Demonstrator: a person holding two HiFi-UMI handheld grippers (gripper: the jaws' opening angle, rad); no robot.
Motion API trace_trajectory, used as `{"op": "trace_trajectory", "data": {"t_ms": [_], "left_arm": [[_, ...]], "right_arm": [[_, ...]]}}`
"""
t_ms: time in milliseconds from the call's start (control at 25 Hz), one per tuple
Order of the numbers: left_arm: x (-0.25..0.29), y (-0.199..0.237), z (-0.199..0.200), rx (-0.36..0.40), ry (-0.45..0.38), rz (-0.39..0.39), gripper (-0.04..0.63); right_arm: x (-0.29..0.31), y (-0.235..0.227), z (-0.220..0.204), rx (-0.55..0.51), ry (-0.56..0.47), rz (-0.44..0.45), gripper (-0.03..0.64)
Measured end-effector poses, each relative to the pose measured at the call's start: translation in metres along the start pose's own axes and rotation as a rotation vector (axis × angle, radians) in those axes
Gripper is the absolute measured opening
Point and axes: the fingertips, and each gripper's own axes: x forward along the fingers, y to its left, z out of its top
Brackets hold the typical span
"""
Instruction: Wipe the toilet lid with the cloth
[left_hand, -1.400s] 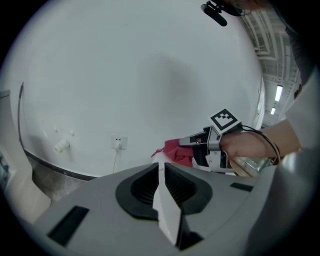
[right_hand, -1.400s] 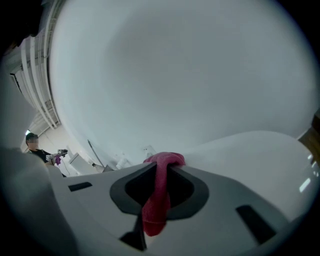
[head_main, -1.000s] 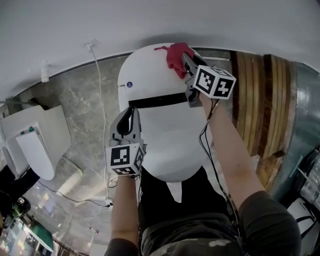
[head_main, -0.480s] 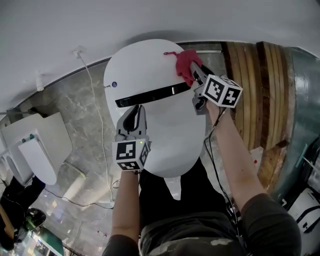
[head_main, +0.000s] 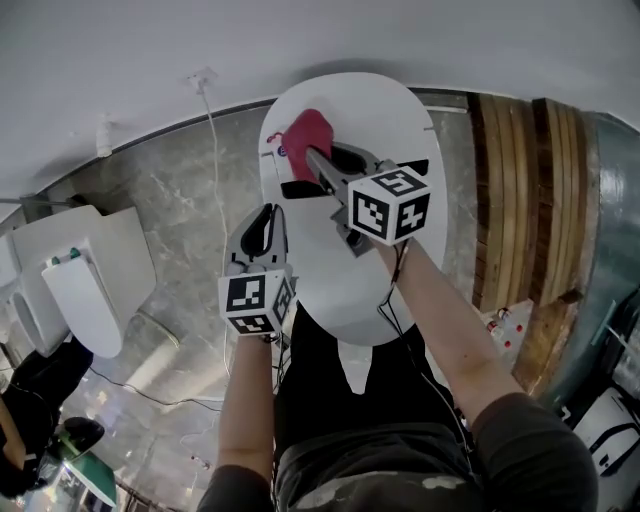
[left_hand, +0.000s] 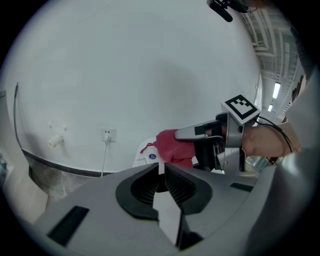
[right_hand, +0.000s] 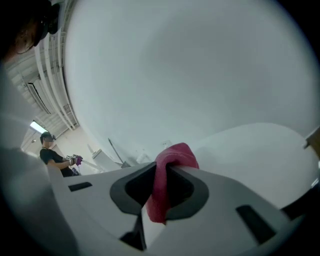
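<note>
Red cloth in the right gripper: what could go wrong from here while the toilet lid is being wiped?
1. The cloth is pinched as a small wad in the right gripper's jaws, so the hard tips could scrape the toilet lid instead of the cloth.
2. The wad sits near the lid's left edge in the head view, so a stroke could run off it.
3. The left gripper hangs empty close by, and the two might collide.

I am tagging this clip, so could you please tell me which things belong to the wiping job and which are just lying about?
Job: red cloth, clamped in the right gripper; white toilet lid.
Lying about: wall socket and its cable; white fixture on the floor at left; wooden planks at right.
</note>
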Motion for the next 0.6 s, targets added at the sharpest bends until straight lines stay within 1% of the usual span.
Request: {"op": "trace_trajectory", "data": {"t_ms": [120,160,240,400,600], "left_arm": [[-0.007,0.024,-0.004,0.003,0.008,0.009,0.046],[-0.009,0.029,-0.007,0.004,0.011,0.011,0.046],[-0.012,0.035,-0.012,0.001,0.023,0.008,0.046],[-0.013,0.029,-0.017,0.003,0.045,-0.013,0.046],[-0.007,-0.007,-0.017,0.004,0.068,-0.065,0.046]], "right_arm": [[0.029,0.032,-0.026,-0.022,0.066,0.041,0.049],[0.034,0.037,-0.035,-0.023,0.09,0.042,0.049],[0.039,0.036,-0.051,-0.022,0.126,0.016,0.049],[0.024,0.01,-0.057,-0.008,0.123,-0.063,0.049],[-0.019,-0.044,-0.039,0.021,0.076,-0.17,0.049]]}}
